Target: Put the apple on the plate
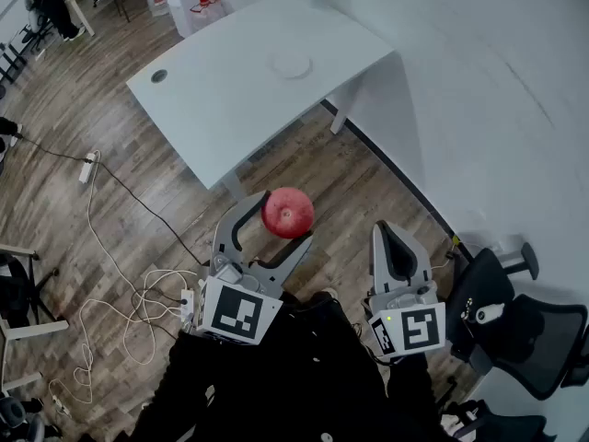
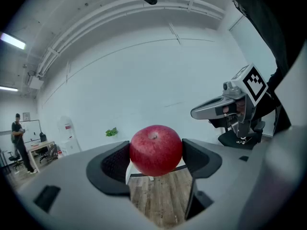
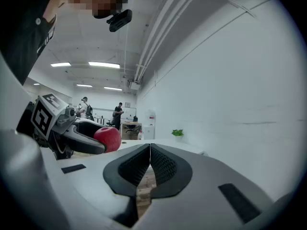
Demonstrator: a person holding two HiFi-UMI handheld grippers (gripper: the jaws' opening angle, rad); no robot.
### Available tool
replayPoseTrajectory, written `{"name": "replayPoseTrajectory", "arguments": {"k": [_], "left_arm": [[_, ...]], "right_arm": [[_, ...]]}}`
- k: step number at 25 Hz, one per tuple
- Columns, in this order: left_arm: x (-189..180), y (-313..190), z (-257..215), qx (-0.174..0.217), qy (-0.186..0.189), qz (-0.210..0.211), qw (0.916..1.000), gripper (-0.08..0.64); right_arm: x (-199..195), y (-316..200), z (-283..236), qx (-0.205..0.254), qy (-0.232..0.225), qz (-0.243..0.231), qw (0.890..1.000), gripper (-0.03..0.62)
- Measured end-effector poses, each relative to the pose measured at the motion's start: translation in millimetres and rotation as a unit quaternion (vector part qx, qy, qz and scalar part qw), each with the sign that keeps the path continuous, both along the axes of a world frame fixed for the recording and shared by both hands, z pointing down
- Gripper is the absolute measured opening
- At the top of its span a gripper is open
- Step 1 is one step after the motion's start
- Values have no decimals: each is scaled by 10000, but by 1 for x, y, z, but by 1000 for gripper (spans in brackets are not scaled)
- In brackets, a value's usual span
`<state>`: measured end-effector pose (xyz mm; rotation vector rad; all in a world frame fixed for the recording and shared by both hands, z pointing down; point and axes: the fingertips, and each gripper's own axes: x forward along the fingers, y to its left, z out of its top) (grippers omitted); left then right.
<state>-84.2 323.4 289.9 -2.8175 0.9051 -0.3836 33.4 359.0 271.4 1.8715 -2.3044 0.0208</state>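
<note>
Red apple, head view: the apple (image 1: 288, 213) sat at mid-frame, clamped between the jaws of the left gripper (image 1: 283, 219) and held in the air, with wooden floor (image 1: 110, 155) showing behind it.
Plate, head view: a pale plate (image 1: 291, 65) lay on the white table (image 1: 221, 90) in the upper middle of the frame. It was almost straight up-frame from the apple and well apart from it, and the left gripper's jaws pointed roughly that way.
Nearer hand, head view: the left gripper already carried the fruit, so the trip looked to be its job. The right gripper (image 1: 394, 238) hung at lower right, beside the left one, with its jaws pressed together.
Left gripper view: the jaws stood wide, dark pads touching the apple on both flanks, stem dimple turned upward. Being round, it gave no long axis to mind. I could not pick out the plate there.
Right gripper view: the pads met at the centre with nothing between them. The apple and the left gripper showed at the left of the frame.
Pose: both grippers looked close to level, noses dipped a little.
Coming move, as I judged it: the apple needed carrying forward over the table, then lowering onto the plate before the jaws let go.
</note>
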Motion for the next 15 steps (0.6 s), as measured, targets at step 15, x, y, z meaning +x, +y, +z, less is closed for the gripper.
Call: {"name": "replayPoseTrajectory", "arguments": {"k": [15], "left_arm": [[-8, -4, -1, -190, 177, -110, 9996, 354]], "right_arm": [[3, 1, -2, 95, -197, 130, 9997, 41]]}}
